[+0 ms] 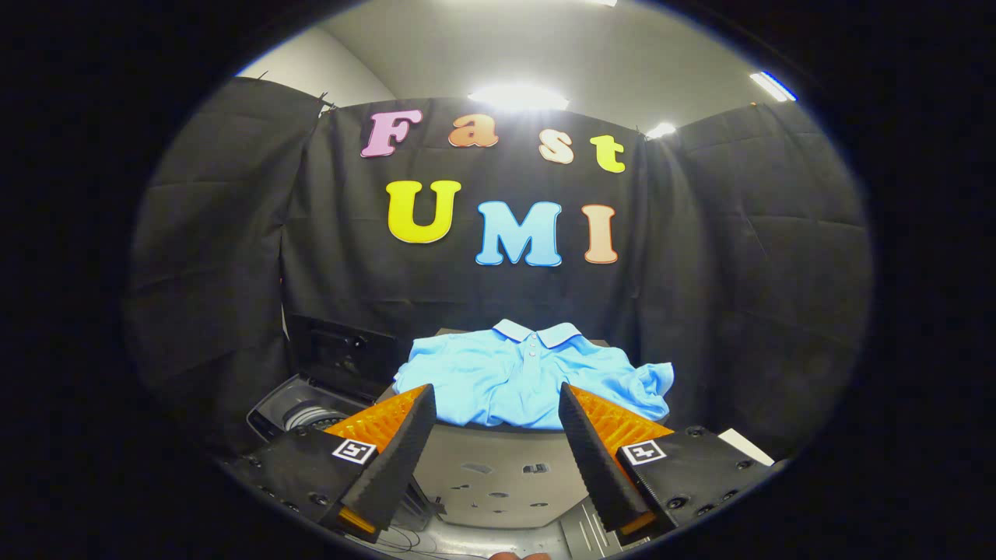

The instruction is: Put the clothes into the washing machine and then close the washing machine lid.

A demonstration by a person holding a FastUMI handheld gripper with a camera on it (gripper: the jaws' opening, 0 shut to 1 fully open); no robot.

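The black booth wall (700, 272) closes the scene behind everything, and in front of it stands the table (498, 467), its bare top running from your fingers up to the garment. Off to the left of the table, lower down, sits the washing machine (292, 408) with its lid (342, 350) raised upright at the back and the drum open, so the drop point is ready for you. The 1 piece of clothing here is the blue polo shirt (521, 373), spread flat with its collar toward the wall and a bunched sleeve hanging at the right; it lies just ahead of your fingertips and apart from them. Your gripper (496, 397) is spread wide with nothing between its 2 fingers. The step in hand looks like the approach for the pickup, so the task has barely begun. To do it well, carry the spread fingers forward and down onto the near hem, press lightly so the cloth bunches up between them, then pinch a thick fold, not a single layer, which would likely slip. Aim near the shirt's middle so both halves hang evenly, and lift high enough that the trailing cloth clears the table edge before you swing left over the drum.
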